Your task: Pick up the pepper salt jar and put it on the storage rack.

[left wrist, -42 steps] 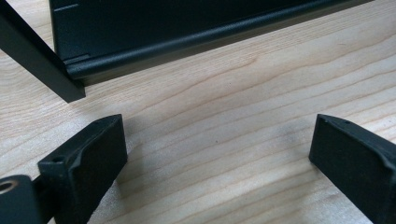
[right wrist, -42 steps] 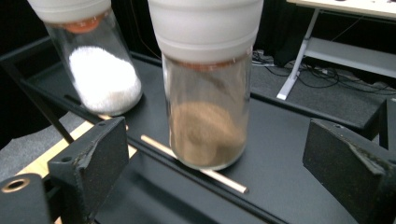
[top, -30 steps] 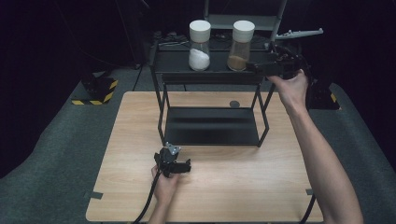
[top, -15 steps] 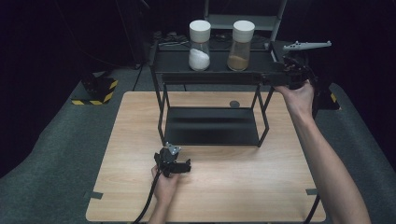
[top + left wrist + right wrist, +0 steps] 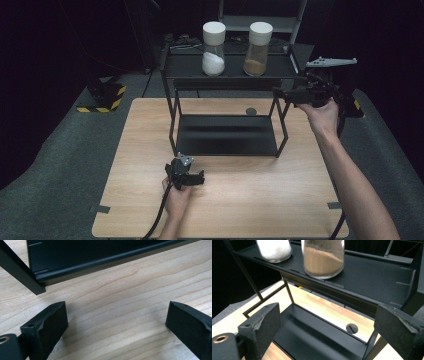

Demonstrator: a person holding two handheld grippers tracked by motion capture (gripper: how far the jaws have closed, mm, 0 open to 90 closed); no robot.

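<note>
We've got the rack (image 5: 226, 107) at the bench (image 5: 250, 205) centre-back, toward 12 o'clock. On its top shelf (image 5: 230, 72): jar w/ white grains (image 5: 213, 42) at 9 o'clock of jar w/ brown powder (image 5: 258, 42), just beside, not touching. Lower shelf (image 5: 225, 135) sits under them, on the bench. Small disc (image 5: 251, 111) on the bench behind it. Left tongs (image 5: 181, 172) at 6 o'clock of the rack, near its front edge. Right tongs (image 5: 287, 95) at 3 o'clock, by the rack's right end.

Brown jar (image 5: 258, 49): clear glass, white lid, brown powder filling, upright on rack's top shelf, upper centre of the high view.
</note>
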